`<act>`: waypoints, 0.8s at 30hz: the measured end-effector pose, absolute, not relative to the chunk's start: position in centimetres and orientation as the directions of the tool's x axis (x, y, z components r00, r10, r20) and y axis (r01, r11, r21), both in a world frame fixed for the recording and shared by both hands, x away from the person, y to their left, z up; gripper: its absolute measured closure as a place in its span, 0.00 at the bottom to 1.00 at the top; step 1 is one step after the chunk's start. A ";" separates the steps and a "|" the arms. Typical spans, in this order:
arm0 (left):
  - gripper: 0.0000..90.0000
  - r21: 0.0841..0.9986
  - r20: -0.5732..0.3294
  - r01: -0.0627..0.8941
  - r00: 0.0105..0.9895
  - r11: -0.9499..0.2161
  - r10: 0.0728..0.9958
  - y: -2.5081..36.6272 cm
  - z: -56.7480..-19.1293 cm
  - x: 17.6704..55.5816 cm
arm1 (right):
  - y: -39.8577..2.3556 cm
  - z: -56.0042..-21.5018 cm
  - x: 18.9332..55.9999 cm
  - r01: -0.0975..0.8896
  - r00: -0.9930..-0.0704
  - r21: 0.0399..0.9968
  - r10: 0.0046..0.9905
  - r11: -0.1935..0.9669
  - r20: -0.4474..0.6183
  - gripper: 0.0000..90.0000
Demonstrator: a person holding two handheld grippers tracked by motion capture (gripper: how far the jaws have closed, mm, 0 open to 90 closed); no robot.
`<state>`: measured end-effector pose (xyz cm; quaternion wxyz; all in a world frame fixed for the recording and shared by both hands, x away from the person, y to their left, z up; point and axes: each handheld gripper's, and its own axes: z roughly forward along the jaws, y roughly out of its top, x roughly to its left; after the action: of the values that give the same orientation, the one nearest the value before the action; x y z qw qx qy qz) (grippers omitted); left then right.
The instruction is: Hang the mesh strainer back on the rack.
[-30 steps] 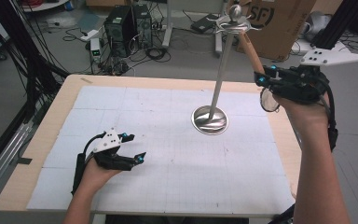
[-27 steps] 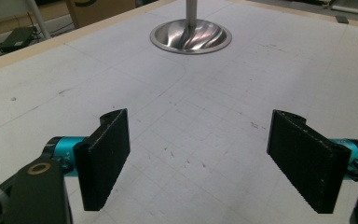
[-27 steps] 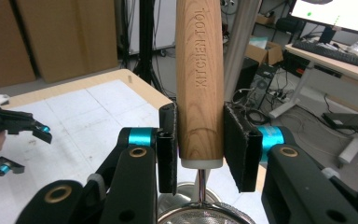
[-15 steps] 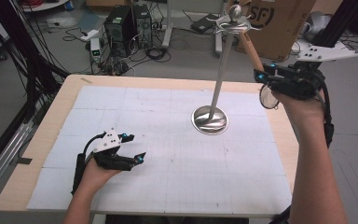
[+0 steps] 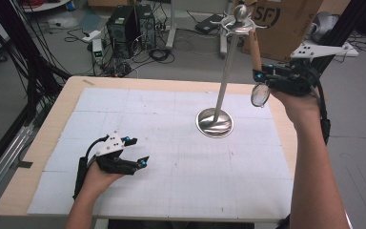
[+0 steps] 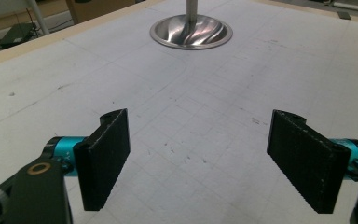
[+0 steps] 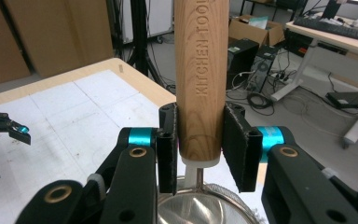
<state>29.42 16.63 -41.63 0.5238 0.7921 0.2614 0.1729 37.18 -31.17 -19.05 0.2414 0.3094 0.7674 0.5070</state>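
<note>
A small strainer with a wooden handle [image 5: 255, 53] and a round mesh head [image 5: 259, 94] hangs head-down above the table's far right edge. My right gripper [image 5: 259, 75] is shut on the handle's lower end [image 7: 200, 79], just above the mesh head [image 7: 200, 210]. The handle's upper end is close beside the hook arms [image 5: 239, 20] of a tall metal stand; I cannot tell if they touch. The stand's round base [image 5: 214, 123] sits right of the table's middle. My left gripper [image 5: 139, 151] rests on the near left of the table, open, with only bare mat between its pads [image 6: 107, 156].
A white gridded mat [image 5: 171, 157] covers the wooden table [image 5: 28, 181]. The stand's base [image 6: 191, 32] is ahead of the left gripper. Computers, cables and cardboard boxes [image 5: 286, 24] stand on the floor beyond the far edge.
The right hand has carried the strainer a little left and farther away, bringing the handle more upright and nearer the stand's top. The left hand has kept still.
</note>
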 end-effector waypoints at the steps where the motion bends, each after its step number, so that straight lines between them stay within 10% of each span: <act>1: 0.24 0.920 0.000 0.233 0.804 -0.316 0.594 16.6 -41.6 29.4 | -31.0 -19.1 37.3 0.239 -0.692 0.926 0.720 0.294 -0.050 0.76; 24: 0.24 0.921 0.000 0.232 0.804 -0.314 0.594 16.6 -41.6 29.3 | -29.1 -20.1 39.5 0.268 -0.701 0.905 0.711 0.330 -0.052 0.75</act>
<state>29.32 16.61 -41.62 0.5244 0.7919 0.2609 0.1726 39.51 -29.09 -20.06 0.2274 0.3124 0.7833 0.4870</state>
